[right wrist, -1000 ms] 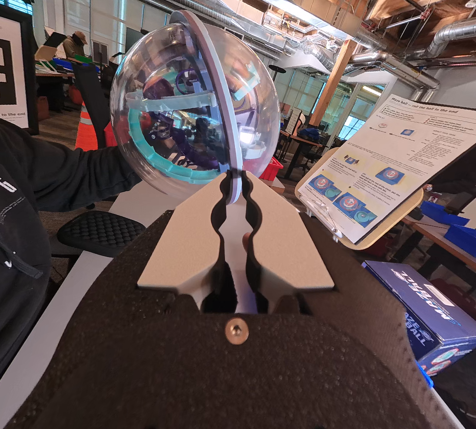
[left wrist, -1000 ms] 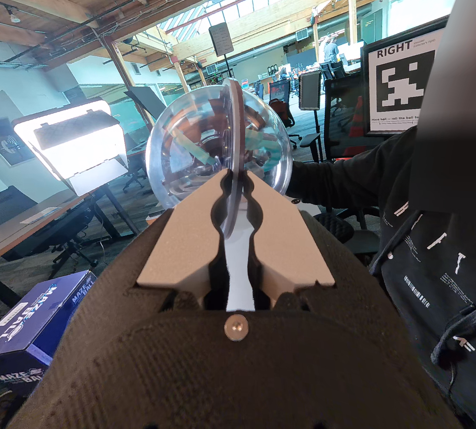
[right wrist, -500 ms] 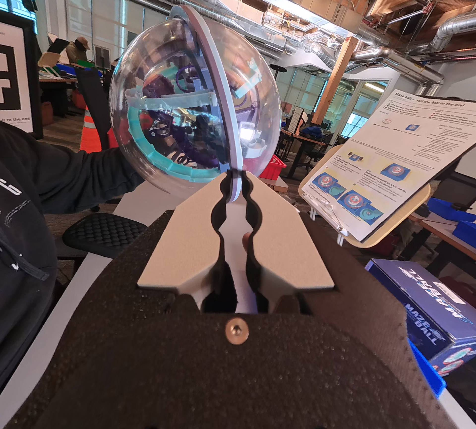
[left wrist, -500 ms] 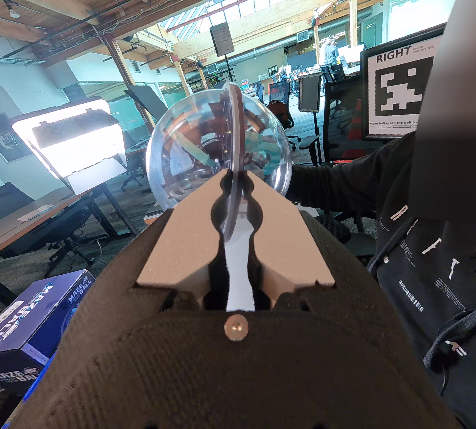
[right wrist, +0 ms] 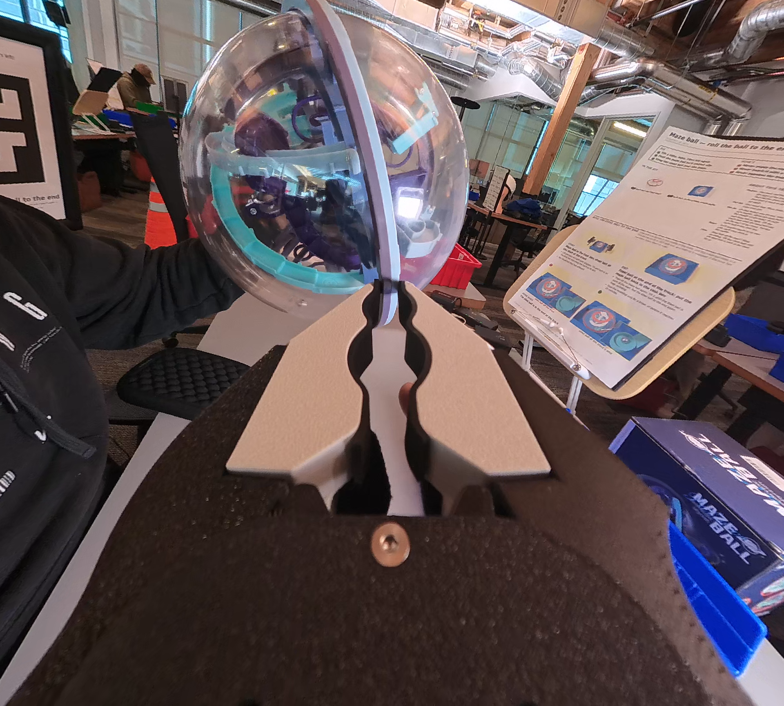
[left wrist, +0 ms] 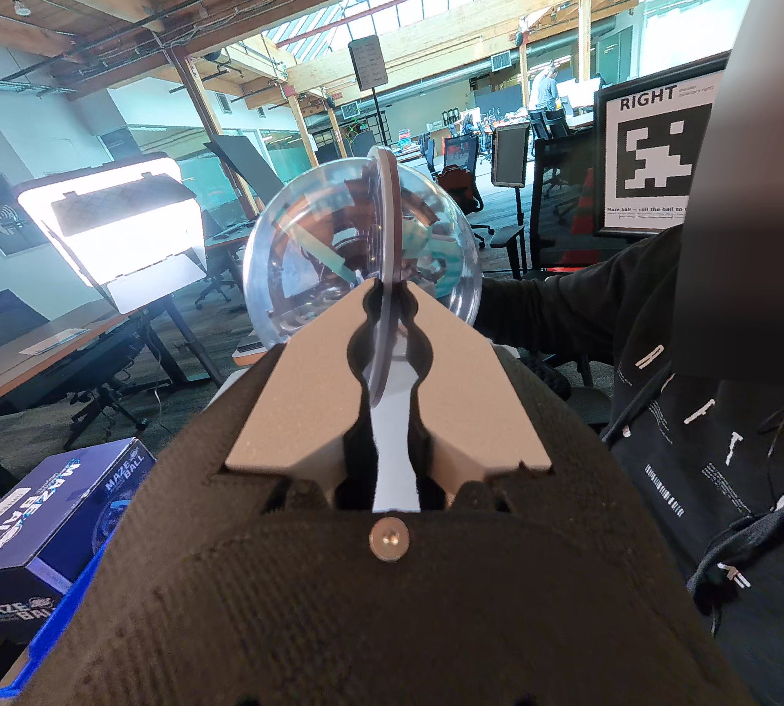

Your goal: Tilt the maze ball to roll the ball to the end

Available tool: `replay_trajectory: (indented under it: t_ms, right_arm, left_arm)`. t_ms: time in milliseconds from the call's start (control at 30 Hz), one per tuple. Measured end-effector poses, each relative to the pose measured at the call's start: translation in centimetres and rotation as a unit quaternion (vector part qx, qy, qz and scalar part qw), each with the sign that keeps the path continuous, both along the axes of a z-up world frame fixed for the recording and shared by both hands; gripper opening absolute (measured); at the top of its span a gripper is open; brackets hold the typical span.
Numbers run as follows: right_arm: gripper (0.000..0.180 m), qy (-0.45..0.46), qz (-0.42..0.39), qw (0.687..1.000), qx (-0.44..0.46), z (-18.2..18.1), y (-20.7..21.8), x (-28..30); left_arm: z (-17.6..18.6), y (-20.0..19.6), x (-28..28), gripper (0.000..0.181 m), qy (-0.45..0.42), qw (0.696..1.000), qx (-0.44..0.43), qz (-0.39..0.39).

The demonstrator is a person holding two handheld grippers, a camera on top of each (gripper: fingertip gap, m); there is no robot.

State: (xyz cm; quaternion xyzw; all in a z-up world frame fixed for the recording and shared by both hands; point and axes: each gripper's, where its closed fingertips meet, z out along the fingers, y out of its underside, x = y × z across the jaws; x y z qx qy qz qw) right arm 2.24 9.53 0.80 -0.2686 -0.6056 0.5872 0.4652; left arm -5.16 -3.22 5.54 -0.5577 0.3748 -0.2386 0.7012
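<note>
Both claws have the maze ball by its flat rim, one on each side, and it is held up in the air above the tabletop. The left claw is nearly closed, pinching the grey rim near the sphere's 6 o'clock edge; the right claw is closed the same way on the opposite stretch of rim.

Compared with a second ago, the sphere sits a little differently in the right wrist view: its rim leans further toward 11 o'clock and the teal track has swung slightly. In the left wrist view the change is small, with the blue box at 8 o'clock sliding lower.

That reads as a slow, careful tilt in progress. I cannot make out the small ball inside, so how far it is along the track cannot be told.
</note>
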Motion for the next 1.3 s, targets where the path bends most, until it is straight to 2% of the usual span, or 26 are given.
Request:
replay_trajectory:
  t_ms: [900, 1300]
  right_arm:
    - [0.006, -0.045, 0.019, 0.998, -0.040, -2.3, -0.5, -0.2]
    - [0.006, -0.116, 0.034, 0.988, -0.099, -6.8, -0.7, -0.9]
  left_arm:
    - [-1.3, 0.8, -1.4, 0.007, -0.082, 0.993, -0.088, 0.006]
    - [-4.3, 2.5, -3.3, 0.007, -0.156, 0.973, -0.170, 0.018]
